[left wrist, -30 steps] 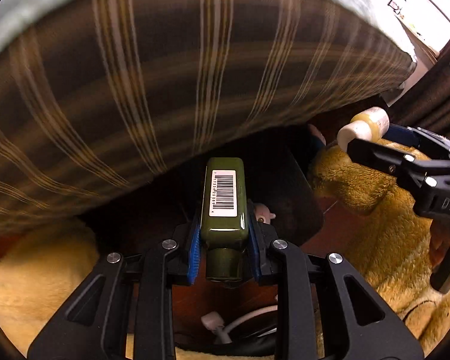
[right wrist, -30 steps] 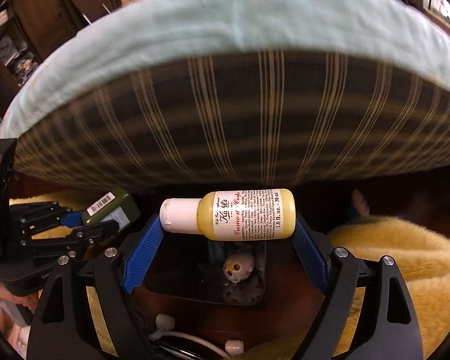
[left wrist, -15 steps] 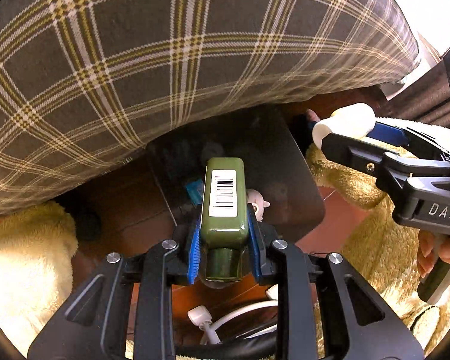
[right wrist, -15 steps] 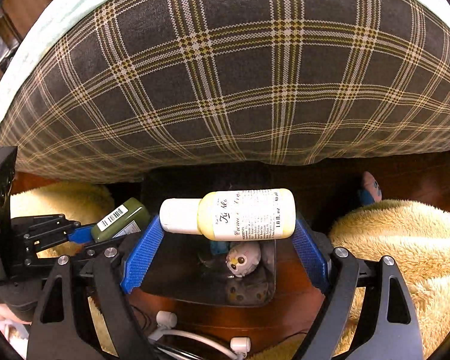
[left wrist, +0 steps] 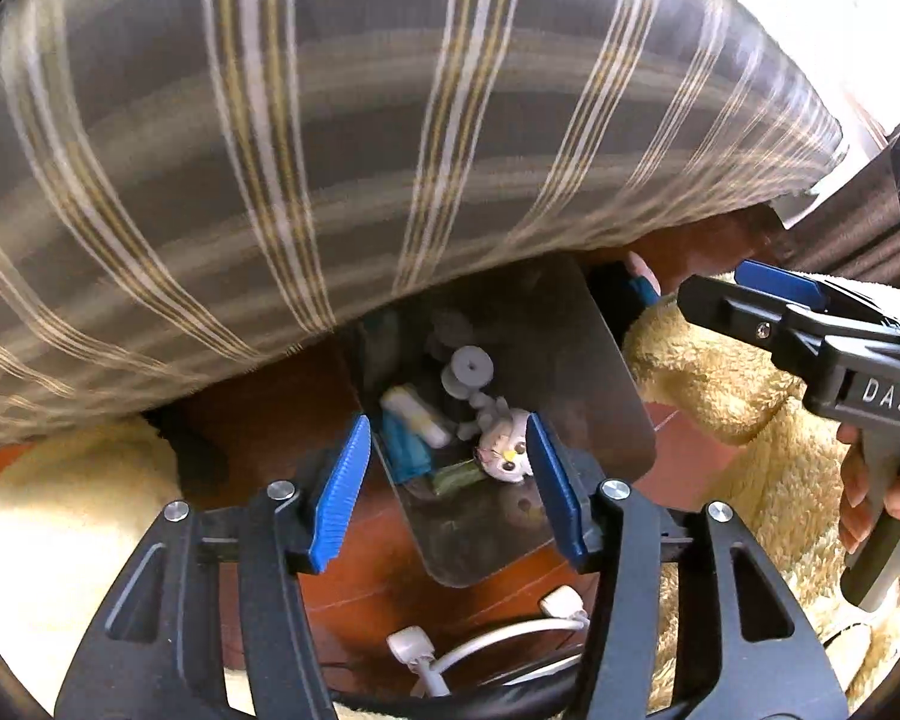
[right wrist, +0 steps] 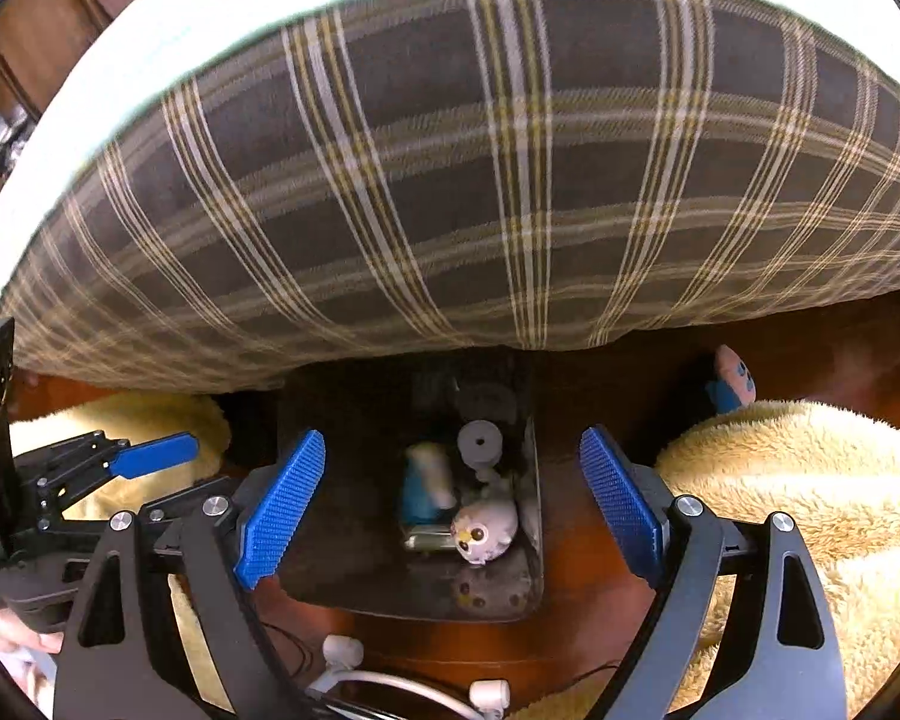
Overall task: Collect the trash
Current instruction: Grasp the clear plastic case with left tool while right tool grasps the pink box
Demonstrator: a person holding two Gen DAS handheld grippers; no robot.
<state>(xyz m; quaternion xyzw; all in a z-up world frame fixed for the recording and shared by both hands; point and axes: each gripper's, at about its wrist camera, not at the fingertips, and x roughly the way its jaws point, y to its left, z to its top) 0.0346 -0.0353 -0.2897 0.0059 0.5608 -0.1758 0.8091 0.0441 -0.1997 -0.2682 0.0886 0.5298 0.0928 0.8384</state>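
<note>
Plastic bottles (left wrist: 417, 420) look light and slick in our bin (left wrist: 606, 372); left gripper (left wrist: 450, 480), just opened, and right gripper (right wrist: 450, 510) gape empty — pinch mid-body.

The bin (right wrist: 534, 546) sits on the floor (right wrist: 588, 642), partly under the overhanging bed cover (right wrist: 480, 180) — an owl figure (right wrist: 485, 531) lies inside at its near end, a spool (right wrist: 480, 443) behind it. Fleecy rugs (right wrist: 810, 480) flank the bin — cables (right wrist: 390, 681) lie in front.

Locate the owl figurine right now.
In both wrist views the owl figurine lies inside the dark bin, near its front, right of the blue packet.
</note>
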